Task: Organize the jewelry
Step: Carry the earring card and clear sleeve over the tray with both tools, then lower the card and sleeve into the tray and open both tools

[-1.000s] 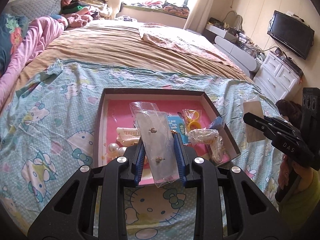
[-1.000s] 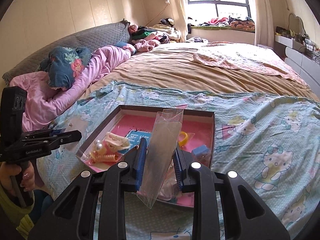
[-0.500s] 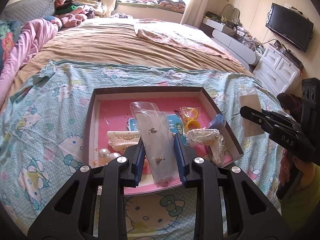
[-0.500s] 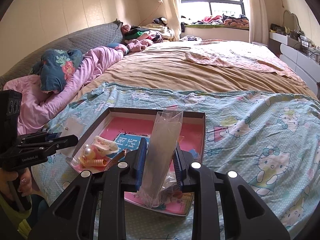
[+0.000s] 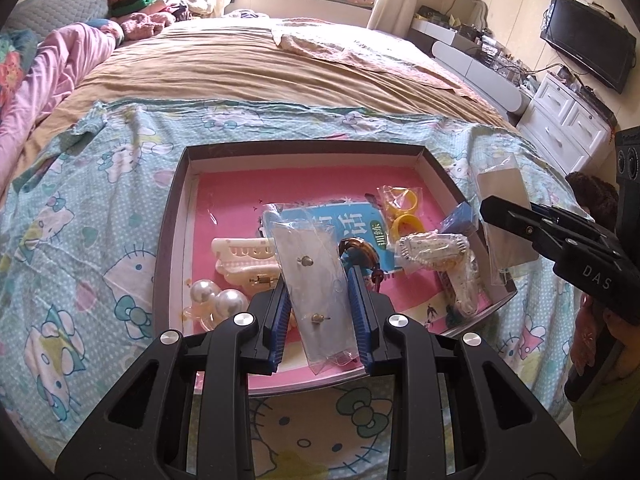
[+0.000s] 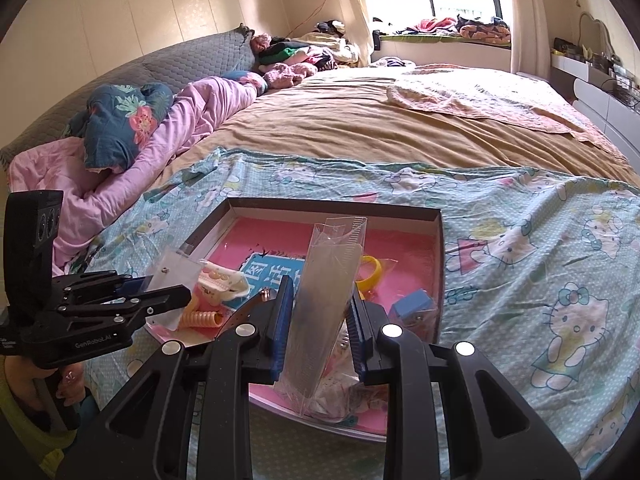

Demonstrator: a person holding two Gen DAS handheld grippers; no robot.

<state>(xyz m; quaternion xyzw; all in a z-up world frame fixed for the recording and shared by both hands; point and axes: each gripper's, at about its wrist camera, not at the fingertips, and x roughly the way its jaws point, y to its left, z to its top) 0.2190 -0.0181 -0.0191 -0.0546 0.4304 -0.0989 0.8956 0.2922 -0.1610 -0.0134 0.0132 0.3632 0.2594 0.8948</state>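
Observation:
A dark shallow box [image 5: 176, 216] with a pink floor lies on the Hello Kitty sheet; it also shows in the right wrist view [image 6: 440, 264]. My left gripper [image 5: 318, 280] is shut on a clear packet of stud earrings [image 5: 314, 284], held over the box's near side. My right gripper [image 6: 318, 292] is shut on a clear plastic packet [image 6: 330, 284] with a grey card, held over the box's near right corner. In the box lie a cream hair claw [image 5: 244, 260], two pearls [image 5: 218, 300], yellow rings in a bag [image 5: 402, 210] and a blue card [image 5: 344, 220].
The box lies on a blue-green Hello Kitty sheet [image 5: 100, 208] over a wide bed with a tan cover [image 5: 260, 68]. Pink bedding [image 6: 168, 136] lies at the left. A white dresser [image 5: 568, 128] and a wall TV [image 5: 588, 56] stand at the right.
Both grippers have moved closer to the box and lower, each still holding its packet. The box now looks larger in both views.

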